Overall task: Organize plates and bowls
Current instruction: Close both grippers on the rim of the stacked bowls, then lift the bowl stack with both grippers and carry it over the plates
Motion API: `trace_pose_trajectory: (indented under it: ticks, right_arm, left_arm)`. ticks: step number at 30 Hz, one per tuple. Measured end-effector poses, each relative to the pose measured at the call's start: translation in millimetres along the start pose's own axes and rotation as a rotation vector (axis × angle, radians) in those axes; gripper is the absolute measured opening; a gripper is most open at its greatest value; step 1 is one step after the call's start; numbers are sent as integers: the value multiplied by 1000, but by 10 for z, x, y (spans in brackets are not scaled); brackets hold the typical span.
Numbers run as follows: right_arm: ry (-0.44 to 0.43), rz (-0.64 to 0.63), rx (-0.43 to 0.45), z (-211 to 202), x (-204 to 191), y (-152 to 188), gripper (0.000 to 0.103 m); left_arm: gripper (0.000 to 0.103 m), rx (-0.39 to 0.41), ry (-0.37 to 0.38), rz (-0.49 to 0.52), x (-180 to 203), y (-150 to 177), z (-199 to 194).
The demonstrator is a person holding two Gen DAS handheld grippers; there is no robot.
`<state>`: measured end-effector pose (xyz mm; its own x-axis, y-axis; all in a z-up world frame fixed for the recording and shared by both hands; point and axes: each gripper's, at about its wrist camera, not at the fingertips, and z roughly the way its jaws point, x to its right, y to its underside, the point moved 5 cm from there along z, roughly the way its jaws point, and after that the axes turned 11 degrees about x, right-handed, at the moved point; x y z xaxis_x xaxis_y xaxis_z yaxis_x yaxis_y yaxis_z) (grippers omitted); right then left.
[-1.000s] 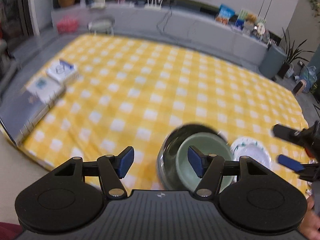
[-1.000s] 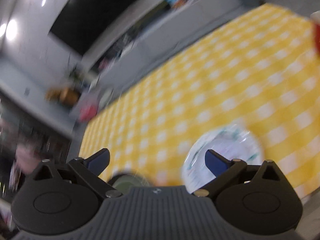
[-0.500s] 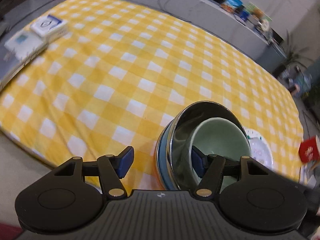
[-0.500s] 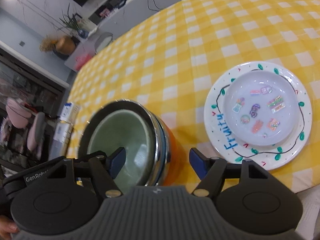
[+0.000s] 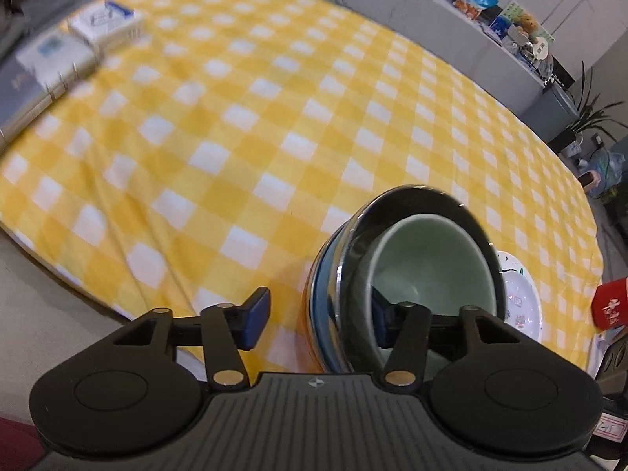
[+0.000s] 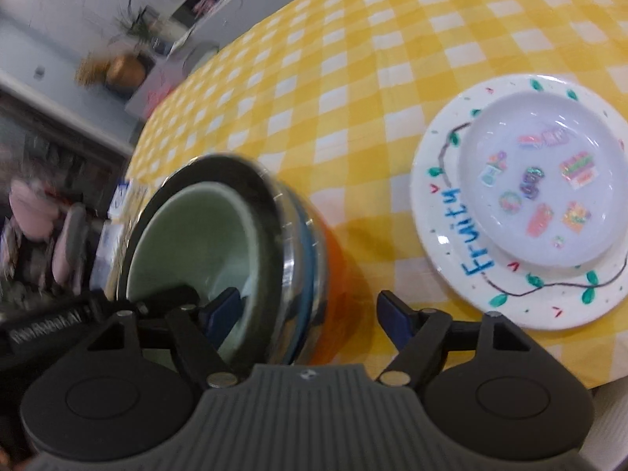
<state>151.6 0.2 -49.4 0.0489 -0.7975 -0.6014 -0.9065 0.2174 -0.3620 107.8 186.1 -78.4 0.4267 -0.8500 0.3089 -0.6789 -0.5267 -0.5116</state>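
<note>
Stacked bowls [image 5: 428,259] straddled by both grippers' fingers [image 5: 257,320].

Checked table [image 5: 274,125] carries stacked bowls [image 5: 333,298], plates [image 6: 451,235], boxes [image 5: 102,23].

Probably a home living room, checked tablecloth [image 5: 274,125], houseplant [image 5: 592,114], low cabinet [image 5: 424,4]

— Left gripper [image 5: 320,324]?
— Pointed steeply down. Jaws wide, just been closing a little. One finger [image 5: 257,322] outside the stack of bowls [image 5: 431,263], the other down inside it, the near wall between them. Outer pad clear of the wall; no squeeze.
— And the right gripper [image 6: 308,312]?
— Tilted down too, from the opposite side. Jaws just been opening slightly. Straddling the wall likewise: one finger [image 6: 223,310] inside, the other apart from the outer wall. Nothing clamped.
</note>
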Motion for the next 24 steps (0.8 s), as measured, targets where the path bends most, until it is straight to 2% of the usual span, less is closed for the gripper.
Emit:
trace_pose_trajectory:
  ticks: [2, 4, 8, 9, 12, 20, 24]
  right_arm:
    - [-14, -17, -10, 21, -8, -22, 76]
    - [-23, -61, -20, 41, -53, -11, 79]
    - [-69, -109, -20, 94, -163, 82, 80]
    - [-76, -119, -12, 102, -185, 97, 80]
    - [-87, -102, 16, 110, -172, 101, 79]
    - [-96, -113, 124, 99, -186, 182, 82]
    - [-115, -95, 133, 99, -144, 203, 79]
  left_arm:
    - [72, -5, 34, -70, -71, 7, 79]
    - [72, -20, 89, -148, -119, 27, 155]
    - [75, -17, 169, -103, -13, 69, 229]
    - [80, -24, 171, -115, 6, 82, 256]
    - [83, -23, 189, -174, -24, 101, 305]
    - [82, -53, 226, -212, -52, 80, 361]
    - [81, -51, 237, -194, -46, 83, 359]
